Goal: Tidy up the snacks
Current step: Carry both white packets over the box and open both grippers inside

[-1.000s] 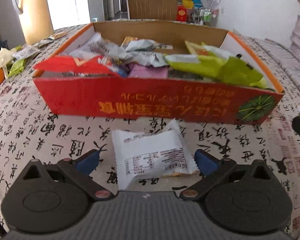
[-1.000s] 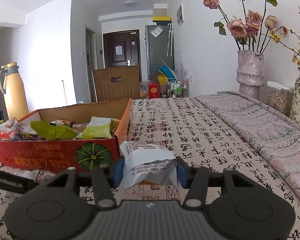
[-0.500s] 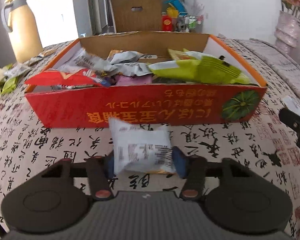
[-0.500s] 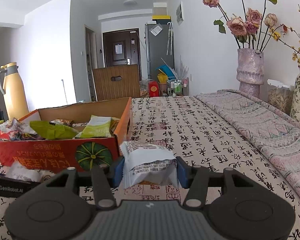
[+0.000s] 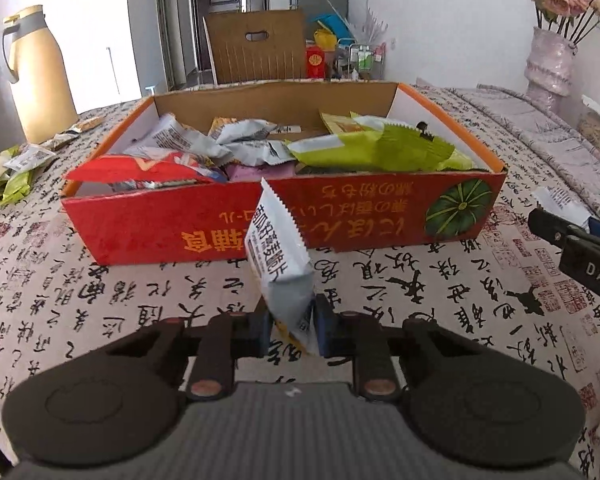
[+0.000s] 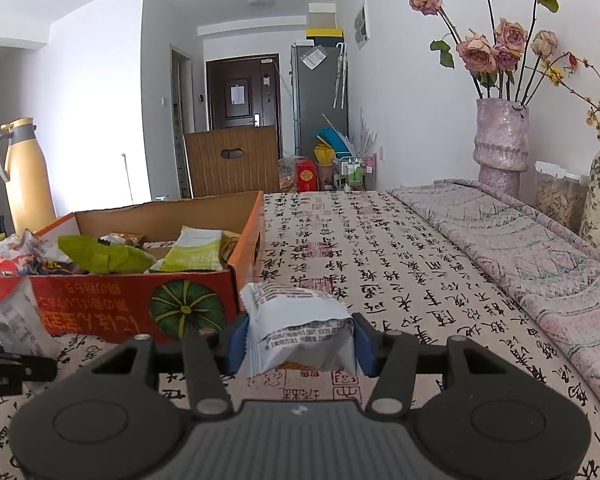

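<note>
A red cardboard box (image 5: 340, 216) full of snack packets stands on the calligraphy-print cloth; in the right wrist view the red cardboard box (image 6: 112, 308) sits at the left. My left gripper (image 5: 290, 326) is shut on a white snack packet (image 5: 278, 256), squeezed narrow and standing upright just in front of the box wall. That packet (image 6: 18, 320) also shows at the left edge of the right wrist view. My right gripper (image 6: 298, 346) is shut on a second white snack packet (image 6: 296, 320), beside the box's right front corner.
A yellow thermos (image 5: 36, 76) and loose wrappers (image 5: 16, 168) lie at the far left. Flower vases (image 6: 500, 140) and a patterned runner (image 6: 540, 248) line the right side. A wooden chair back (image 5: 256, 46) stands behind the table.
The left jaws closed from wide open onto the white packet, which was flat on the cloth and now stands pinched upright, lifted slightly. The right gripper and its packet stayed still.
</note>
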The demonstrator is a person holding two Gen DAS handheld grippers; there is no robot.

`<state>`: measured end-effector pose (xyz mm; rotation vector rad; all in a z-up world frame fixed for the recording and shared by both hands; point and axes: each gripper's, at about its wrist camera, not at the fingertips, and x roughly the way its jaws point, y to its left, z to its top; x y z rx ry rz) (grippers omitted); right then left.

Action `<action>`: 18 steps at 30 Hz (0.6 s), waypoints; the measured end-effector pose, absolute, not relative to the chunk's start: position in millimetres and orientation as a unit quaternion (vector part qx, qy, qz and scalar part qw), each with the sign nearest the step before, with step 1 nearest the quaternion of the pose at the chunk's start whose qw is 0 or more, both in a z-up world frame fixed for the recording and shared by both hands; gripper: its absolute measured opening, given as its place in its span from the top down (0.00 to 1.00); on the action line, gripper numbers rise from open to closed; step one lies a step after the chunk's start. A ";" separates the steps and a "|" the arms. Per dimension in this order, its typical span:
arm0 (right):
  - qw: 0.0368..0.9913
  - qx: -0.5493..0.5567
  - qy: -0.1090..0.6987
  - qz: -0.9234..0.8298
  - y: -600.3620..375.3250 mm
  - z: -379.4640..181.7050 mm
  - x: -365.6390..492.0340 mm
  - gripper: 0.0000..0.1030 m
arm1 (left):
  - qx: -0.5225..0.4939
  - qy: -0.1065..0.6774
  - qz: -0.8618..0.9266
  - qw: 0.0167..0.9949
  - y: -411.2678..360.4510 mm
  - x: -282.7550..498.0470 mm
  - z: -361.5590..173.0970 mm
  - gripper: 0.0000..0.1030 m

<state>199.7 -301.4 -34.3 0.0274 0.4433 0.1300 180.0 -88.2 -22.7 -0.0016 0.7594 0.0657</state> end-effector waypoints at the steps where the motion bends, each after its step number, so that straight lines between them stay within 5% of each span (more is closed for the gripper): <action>1: 0.974 0.013 0.219 0.064 -300.6 -34.4 198.5 0.49 | -0.001 0.367 0.030 0.930 -87.1 178.0 -20.7 0.79; 18: 0.984 0.018 0.151 0.098 -276.6 17.1 185.3 0.49 | -0.007 0.268 0.001 0.963 -70.8 160.1 47.8 0.79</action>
